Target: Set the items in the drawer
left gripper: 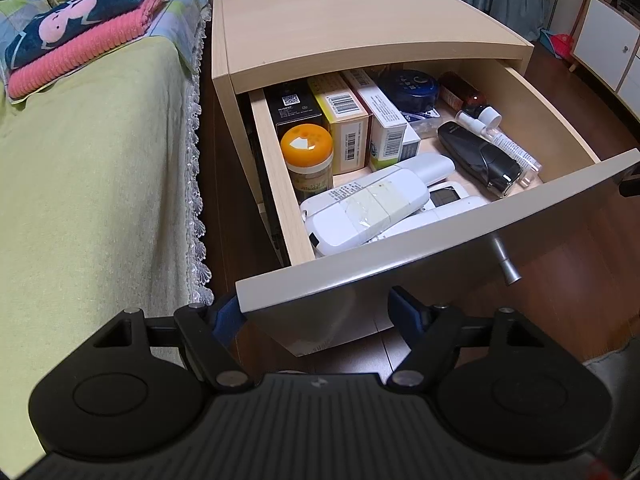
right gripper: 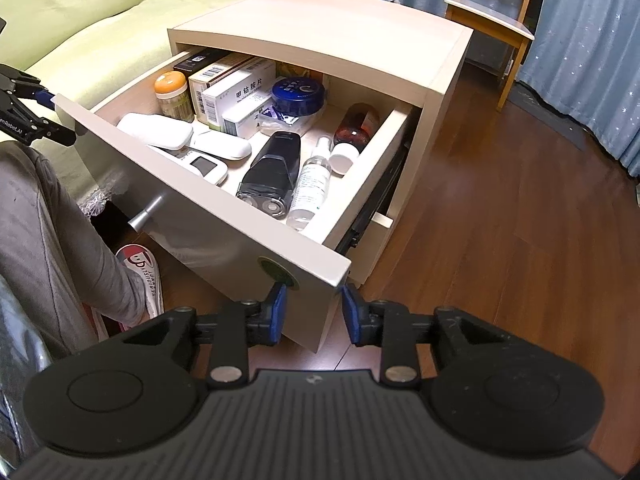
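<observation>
Left gripper: jaws spread wide, holding nothing, straddling the near left corner of the drawer front.
Right gripper: jaws apart and empty, one blue pad on each side of the front panel's right corner.
Drawer: pulled fully out of the nightstand, packed with items.
Inside, left wrist view: white remotes at 6 o'clock, orange-lidded jar at 9, boxes at 11, blue tin at 12, black shaver and spray bottle at 3.
Knob: sticks out of the front panel.
Surroundings: bed at 9 o'clock, folded blankets at 10; a person's leg and slipper at 8 in the right wrist view.
</observation>
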`<action>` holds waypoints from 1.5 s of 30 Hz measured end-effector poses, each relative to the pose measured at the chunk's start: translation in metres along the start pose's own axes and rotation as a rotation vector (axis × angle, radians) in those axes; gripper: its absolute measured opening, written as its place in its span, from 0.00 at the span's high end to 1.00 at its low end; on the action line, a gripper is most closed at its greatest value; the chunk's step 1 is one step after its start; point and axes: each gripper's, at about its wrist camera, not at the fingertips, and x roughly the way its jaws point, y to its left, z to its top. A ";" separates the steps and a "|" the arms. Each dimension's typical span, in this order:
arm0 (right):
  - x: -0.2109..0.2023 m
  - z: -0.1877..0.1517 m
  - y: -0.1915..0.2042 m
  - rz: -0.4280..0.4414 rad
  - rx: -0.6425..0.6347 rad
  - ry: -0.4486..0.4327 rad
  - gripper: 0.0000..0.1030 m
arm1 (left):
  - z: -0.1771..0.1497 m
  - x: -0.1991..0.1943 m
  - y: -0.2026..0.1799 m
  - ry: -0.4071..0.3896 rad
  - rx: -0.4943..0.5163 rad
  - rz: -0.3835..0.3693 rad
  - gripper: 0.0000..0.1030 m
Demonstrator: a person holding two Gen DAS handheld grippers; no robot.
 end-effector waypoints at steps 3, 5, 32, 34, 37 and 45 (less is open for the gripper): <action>0.001 0.000 0.000 -0.003 0.002 -0.001 0.73 | 0.000 0.000 0.000 -0.001 -0.002 0.000 0.27; 0.001 0.000 0.000 -0.004 0.005 -0.001 0.73 | -0.001 -0.001 0.000 -0.003 -0.006 0.001 0.27; 0.001 -0.003 0.001 -0.017 0.006 -0.018 0.73 | -0.006 -0.005 -0.001 -0.009 -0.018 0.007 0.27; 0.001 -0.003 0.000 -0.017 0.005 -0.020 0.73 | -0.006 -0.005 -0.001 -0.010 -0.019 0.007 0.27; 0.001 -0.002 -0.002 -0.017 0.003 -0.022 0.73 | -0.006 -0.005 -0.001 -0.010 -0.020 0.009 0.27; 0.002 0.000 -0.005 -0.019 -0.002 -0.028 0.73 | -0.006 -0.005 -0.002 -0.014 -0.024 0.014 0.27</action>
